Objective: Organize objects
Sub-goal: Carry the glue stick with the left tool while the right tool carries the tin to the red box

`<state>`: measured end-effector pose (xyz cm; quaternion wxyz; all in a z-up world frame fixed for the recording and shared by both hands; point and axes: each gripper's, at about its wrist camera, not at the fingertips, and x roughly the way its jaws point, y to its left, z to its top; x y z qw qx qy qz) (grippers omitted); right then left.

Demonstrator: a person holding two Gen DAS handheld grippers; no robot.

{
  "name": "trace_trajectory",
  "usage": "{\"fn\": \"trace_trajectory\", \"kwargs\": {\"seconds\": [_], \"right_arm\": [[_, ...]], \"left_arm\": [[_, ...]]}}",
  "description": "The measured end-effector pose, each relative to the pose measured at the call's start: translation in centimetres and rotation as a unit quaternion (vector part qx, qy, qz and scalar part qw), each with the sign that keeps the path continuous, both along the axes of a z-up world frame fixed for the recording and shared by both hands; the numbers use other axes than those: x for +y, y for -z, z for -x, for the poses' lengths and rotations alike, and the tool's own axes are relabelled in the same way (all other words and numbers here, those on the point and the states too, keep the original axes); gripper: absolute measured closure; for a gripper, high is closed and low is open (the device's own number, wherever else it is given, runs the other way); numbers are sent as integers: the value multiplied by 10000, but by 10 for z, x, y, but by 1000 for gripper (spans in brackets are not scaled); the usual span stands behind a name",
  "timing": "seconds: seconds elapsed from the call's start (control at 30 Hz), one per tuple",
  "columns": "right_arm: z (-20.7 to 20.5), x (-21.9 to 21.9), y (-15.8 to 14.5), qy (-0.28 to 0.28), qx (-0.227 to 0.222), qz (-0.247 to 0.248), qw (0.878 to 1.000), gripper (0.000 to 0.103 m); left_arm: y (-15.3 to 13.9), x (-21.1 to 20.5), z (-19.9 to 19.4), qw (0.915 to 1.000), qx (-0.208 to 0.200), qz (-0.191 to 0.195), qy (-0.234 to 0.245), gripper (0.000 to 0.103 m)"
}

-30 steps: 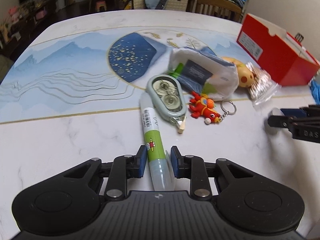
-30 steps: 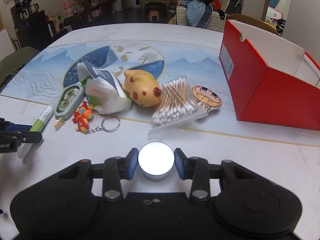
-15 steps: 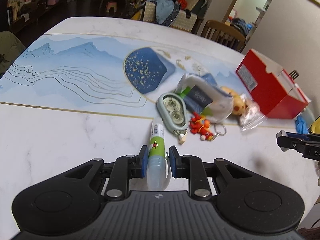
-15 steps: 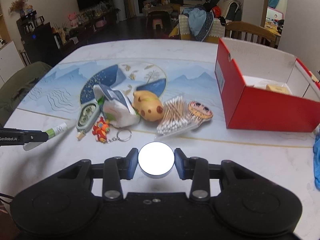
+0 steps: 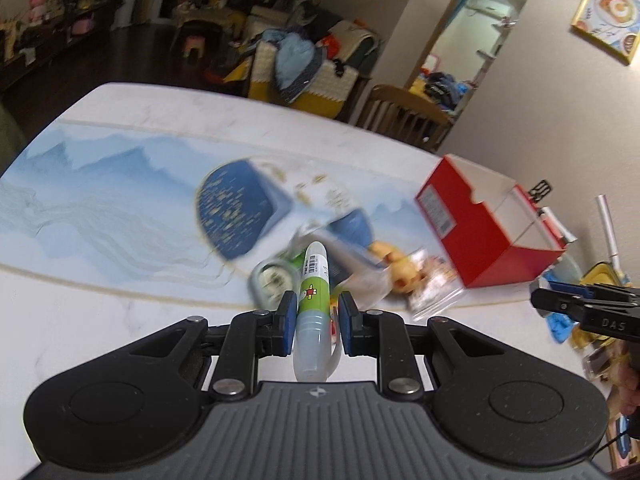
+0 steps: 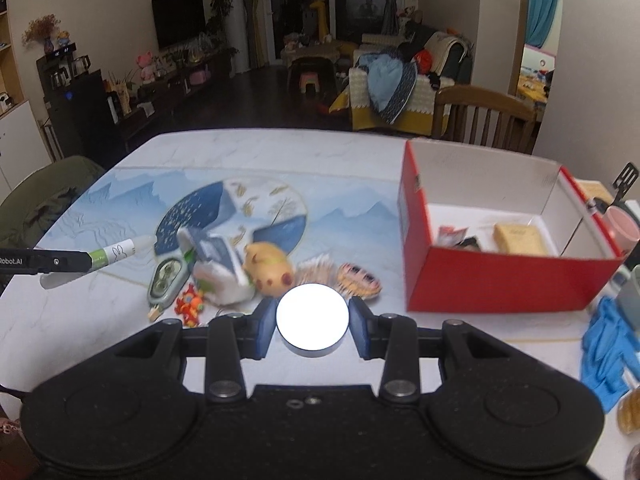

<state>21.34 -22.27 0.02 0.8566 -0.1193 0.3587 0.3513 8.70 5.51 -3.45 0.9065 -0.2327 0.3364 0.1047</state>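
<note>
Left claw (image 5: 314, 320) pinches a green-and-white pen (image 5: 313, 280); right claw (image 6: 312, 322) pinches a white round disc (image 6: 312, 316), possibly a lid, above the surface (image 6: 100, 320).

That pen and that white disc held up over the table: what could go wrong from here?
1. The pen is pinched near its tail end in the left hand-held gripper, with most of its length sticking out in front; it could swivel or slip.
2. The disc is round and held only by its edges in the right hand-held gripper, so it might pop out and drop.
3. The red box has tall walls; a low approach could bump its rim.
</note>
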Motion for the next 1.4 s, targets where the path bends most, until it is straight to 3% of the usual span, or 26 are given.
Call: {"fn": "trace_trajectory", "kwargs": {"seconds": [0.33,0.7,0.87,0.93,1.2,1.4], "right_arm": [[-34,-24,-24,149,-371,-64,9992,65],[-108,-58,-26,563,-465,-63,9973,65],[-148,-68,-19,752,-329,5,9966,65],[-158,-72,-18,772,-364,19,9963,65],[-182,-85,-7,771,-243,5,9967,65],[-183,-84,-6,698,-200,3,9974,64]], "left_arm": [[-33,-42,-64,9973,-339,-184,628,82],[-57,-100,-157,9897,-571,-484,1217,85],[-48,-125,-204,9846,-424,-773,1512,93],[-43,-124,-219,9873,-310,-619,1432,93],[-30,-122,-226,9832,16,-570,1736,94],[-6,-128,-201,9692,463,-625,2336,92]]}}
